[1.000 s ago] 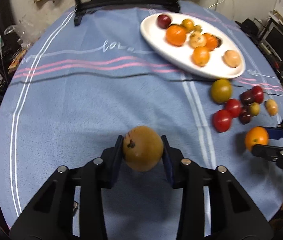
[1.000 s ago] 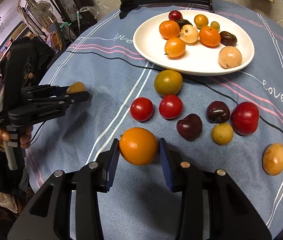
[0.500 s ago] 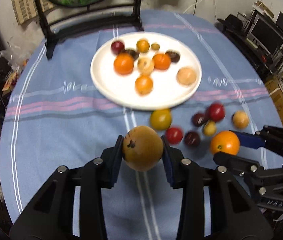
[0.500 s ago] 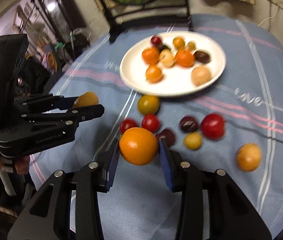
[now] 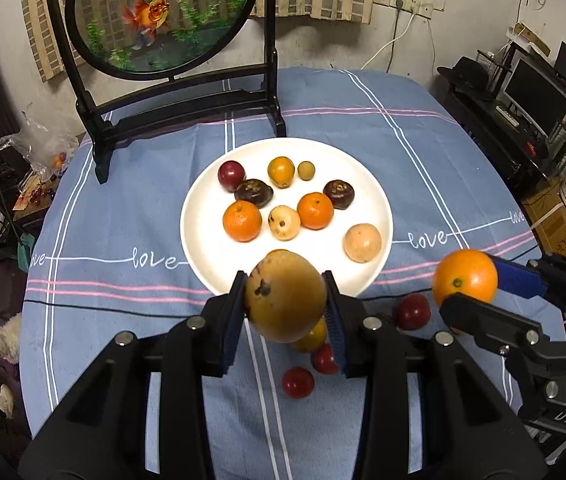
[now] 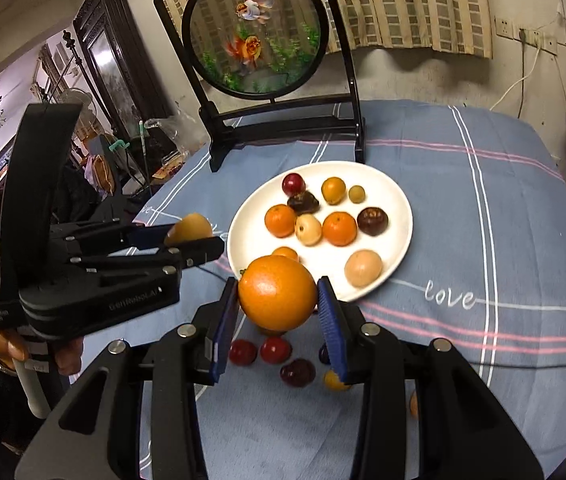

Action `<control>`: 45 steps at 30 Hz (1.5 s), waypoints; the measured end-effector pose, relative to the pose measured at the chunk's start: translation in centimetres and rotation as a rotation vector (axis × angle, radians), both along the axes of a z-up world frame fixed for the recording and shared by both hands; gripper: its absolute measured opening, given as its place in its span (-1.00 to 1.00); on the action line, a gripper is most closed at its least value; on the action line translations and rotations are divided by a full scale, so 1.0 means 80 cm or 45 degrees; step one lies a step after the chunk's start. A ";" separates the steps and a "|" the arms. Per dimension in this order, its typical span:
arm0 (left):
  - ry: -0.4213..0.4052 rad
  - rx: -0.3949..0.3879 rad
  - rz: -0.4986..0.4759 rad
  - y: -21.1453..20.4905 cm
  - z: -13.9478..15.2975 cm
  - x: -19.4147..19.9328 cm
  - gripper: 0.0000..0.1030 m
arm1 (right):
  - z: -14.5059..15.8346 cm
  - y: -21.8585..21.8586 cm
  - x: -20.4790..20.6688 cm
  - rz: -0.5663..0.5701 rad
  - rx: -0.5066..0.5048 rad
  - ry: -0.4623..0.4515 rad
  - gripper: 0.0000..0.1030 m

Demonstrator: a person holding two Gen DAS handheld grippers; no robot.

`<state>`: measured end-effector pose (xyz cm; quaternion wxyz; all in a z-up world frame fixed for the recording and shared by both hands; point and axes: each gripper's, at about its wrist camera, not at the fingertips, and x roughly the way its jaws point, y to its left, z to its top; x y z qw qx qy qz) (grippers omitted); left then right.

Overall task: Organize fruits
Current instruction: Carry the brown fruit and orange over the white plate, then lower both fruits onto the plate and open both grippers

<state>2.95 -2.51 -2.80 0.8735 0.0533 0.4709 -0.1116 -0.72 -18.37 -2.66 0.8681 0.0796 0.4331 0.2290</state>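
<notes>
left gripper (image 5: pixel 286 312) is clamped on a round yellow-brown fruit (image 5: pixel 285 295), right gripper (image 6: pixel 278 312) on a smooth round orange (image 6: pixel 277 293), both held in the air near the front rim of the round white plate (image 5: pixel 199 240). risk: the plate is crowded (ten or so fruits in the far half), so a release onto the bare front could roll a fruit off the rim onto the blue striped tablecloth (image 5: pixel 131 208). the two tools are close, so setting down together may knock them.

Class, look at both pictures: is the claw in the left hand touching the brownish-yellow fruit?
Touching. In the left wrist view, both pads of the left claw press on the sides of the brownish-yellow fruit, holding it clear of the tablecloth.
</notes>
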 end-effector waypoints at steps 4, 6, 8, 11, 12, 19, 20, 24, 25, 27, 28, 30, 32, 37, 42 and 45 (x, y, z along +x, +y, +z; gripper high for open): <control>0.017 0.012 0.018 -0.001 -0.011 0.019 -0.27 | -0.006 0.005 0.025 0.008 -0.001 0.008 -0.22; 0.024 0.020 0.035 0.000 -0.016 0.030 -0.27 | -0.012 0.007 0.038 0.012 -0.003 0.017 -0.22; 0.035 0.020 0.048 0.001 -0.021 0.044 -0.27 | -0.017 0.009 0.052 0.012 -0.003 0.026 -0.22; 0.042 0.032 0.058 0.001 -0.029 0.063 -0.27 | -0.024 0.011 0.071 0.009 -0.005 0.037 -0.22; 0.044 0.034 0.062 0.001 -0.031 0.068 -0.27 | -0.026 0.012 0.077 0.009 -0.008 0.040 -0.22; 0.074 0.048 0.079 0.000 -0.053 0.109 -0.27 | -0.048 0.013 0.119 -0.002 -0.030 0.078 -0.22; 0.075 0.051 0.080 0.000 -0.056 0.113 -0.27 | -0.051 0.012 0.124 -0.006 -0.032 0.080 -0.22; 0.082 0.034 0.094 0.011 -0.066 0.128 -0.27 | -0.064 0.006 0.145 -0.031 -0.041 0.102 -0.22; 0.091 0.034 0.082 0.011 -0.070 0.131 -0.27 | -0.069 0.006 0.152 -0.036 -0.049 0.116 -0.22; 0.098 0.046 0.057 0.005 -0.077 0.133 -0.27 | -0.079 0.009 0.165 -0.039 -0.058 0.135 -0.22; 0.100 0.048 0.036 -0.001 -0.080 0.134 -0.27 | -0.084 0.013 0.173 -0.035 -0.063 0.145 -0.22; 0.105 0.055 0.011 -0.010 -0.085 0.135 -0.27 | -0.094 0.022 0.188 -0.029 -0.068 0.164 -0.22; 0.105 0.075 0.001 -0.015 -0.091 0.138 -0.27 | -0.100 0.028 0.199 -0.027 -0.080 0.172 -0.22; 0.084 0.070 -0.009 -0.013 -0.093 0.140 0.13 | -0.107 0.038 0.216 -0.003 -0.109 0.213 -0.18; 0.046 0.060 0.007 -0.005 -0.081 0.139 0.20 | -0.088 0.024 0.212 -0.062 -0.062 0.147 0.32; 0.041 0.043 0.031 0.002 -0.073 0.137 0.20 | -0.072 0.015 0.206 -0.071 -0.059 0.118 0.32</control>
